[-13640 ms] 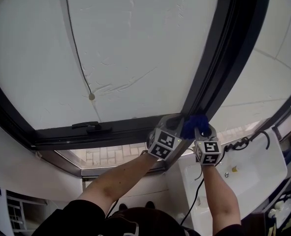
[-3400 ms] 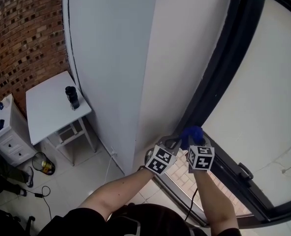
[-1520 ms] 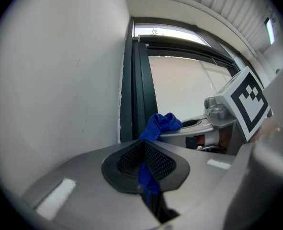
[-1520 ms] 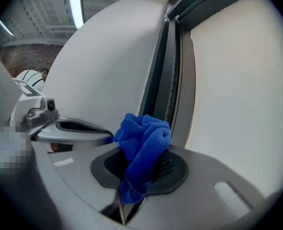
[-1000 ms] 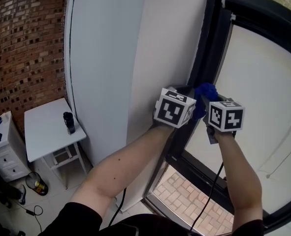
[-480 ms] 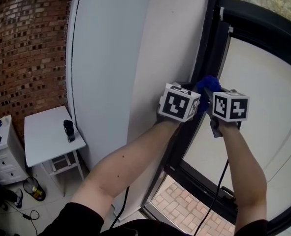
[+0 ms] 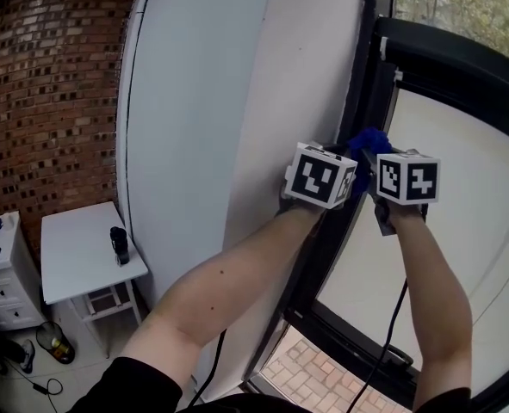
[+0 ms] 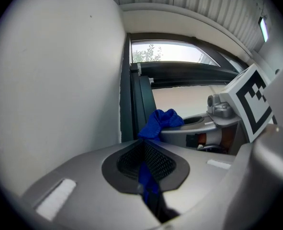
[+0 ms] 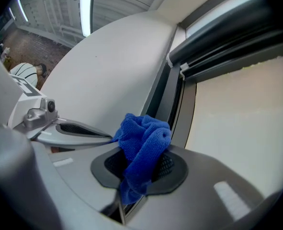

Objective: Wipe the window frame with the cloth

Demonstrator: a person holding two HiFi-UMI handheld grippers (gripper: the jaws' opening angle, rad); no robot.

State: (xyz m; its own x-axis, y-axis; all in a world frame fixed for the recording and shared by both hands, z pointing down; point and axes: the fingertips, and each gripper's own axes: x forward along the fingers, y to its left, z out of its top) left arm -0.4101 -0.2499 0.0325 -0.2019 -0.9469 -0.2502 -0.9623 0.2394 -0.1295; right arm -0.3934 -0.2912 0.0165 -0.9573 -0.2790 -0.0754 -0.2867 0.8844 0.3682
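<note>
Left gripper view shows your left tongs [image 8: 145,169] pressed together on a thin strip of the blue cloth [image 8: 159,122]. The rest of the fabric rises in a bunch at 12 o'clock from them. Right gripper view shows your right tongs [image 9: 140,170] clamped on a thicker wad of the same cloth, which spills up over their dark pads. Each pair of tongs therefore holds one end, and the cloth bunches between them.

In the head view your two hands are raised side by side, just right of centre. The marker cubes nearly touch and the cloth peeks out above them, at 12 o'clock. It sits right at the dark upright of the window frame [image 7: 368,76], but you cannot tell from these views whether it presses on the frame.

A white wall [image 7: 237,101] runs at 9 o'clock from the frame, with a brick wall [image 7: 56,101] further out. A pale pane [image 7: 461,256] lies at 3 o'clock from the frame, with trees [image 7: 461,7] showing above it. Low at 8 o'clock stands a small white surface [image 7: 73,261] carrying a dark bottle [image 7: 119,245], with a white drawer unit [image 7: 0,286] beside it.
</note>
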